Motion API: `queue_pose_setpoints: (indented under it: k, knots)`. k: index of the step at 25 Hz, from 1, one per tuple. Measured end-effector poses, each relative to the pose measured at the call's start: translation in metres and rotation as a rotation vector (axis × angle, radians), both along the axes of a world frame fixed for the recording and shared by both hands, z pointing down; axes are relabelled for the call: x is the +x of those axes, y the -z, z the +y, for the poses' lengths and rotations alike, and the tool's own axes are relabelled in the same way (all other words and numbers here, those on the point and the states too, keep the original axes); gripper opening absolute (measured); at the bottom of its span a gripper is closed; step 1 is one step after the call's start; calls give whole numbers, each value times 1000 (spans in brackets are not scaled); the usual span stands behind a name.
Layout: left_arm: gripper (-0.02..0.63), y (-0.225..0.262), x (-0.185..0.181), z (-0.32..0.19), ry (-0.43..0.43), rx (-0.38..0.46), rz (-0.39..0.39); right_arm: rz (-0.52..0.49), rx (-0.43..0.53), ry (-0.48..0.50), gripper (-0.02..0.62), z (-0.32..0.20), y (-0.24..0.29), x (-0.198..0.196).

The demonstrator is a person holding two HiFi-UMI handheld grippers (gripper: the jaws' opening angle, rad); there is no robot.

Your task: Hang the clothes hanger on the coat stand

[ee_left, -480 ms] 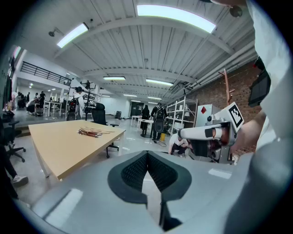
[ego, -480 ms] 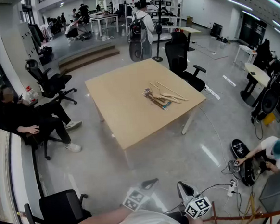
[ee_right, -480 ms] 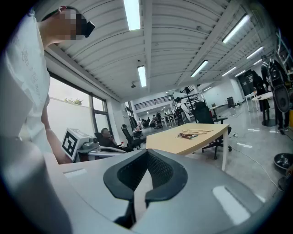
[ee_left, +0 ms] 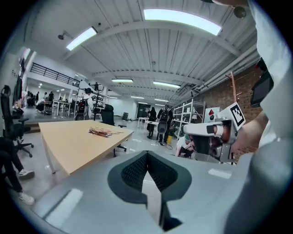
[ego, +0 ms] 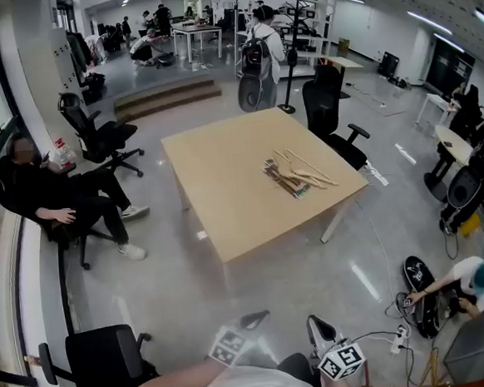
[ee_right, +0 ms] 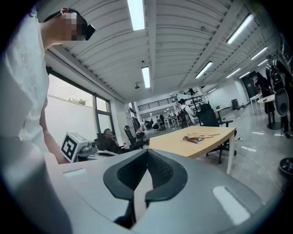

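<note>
The left tool [ee_left: 147,157] and the right tool [ee_right: 147,154] are both clenched, with nothing held between the jaws, and are kept low by the body. The wooden hangers [ego: 297,176] are piled on the desk [ego: 226,198], well apart from both tools, with bare floor between. A black chair [ego: 105,362] is seen at the near left, and a dark stand [ego: 287,93] beyond the desk. Since the earlier frame the hangers have not been moved.

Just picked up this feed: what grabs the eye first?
A big wooden table fills the middle of the floor, with a small pile of hangers near its right edge. The left gripper and right gripper sit shut and empty at the bottom, far from it. A person is seated at the left.
</note>
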State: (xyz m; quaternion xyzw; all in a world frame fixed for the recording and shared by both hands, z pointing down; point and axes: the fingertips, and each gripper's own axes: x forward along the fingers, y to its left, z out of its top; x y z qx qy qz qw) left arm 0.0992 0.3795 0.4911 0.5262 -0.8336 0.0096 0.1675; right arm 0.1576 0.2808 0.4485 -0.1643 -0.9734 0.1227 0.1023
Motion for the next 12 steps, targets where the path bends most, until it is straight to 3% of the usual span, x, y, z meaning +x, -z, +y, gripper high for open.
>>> queue_pose_setpoints:
  k: [12]
  knots:
    - [2,-26,-40,-24,44,-34,35,36,-7,66,14,-22,-25,-51]
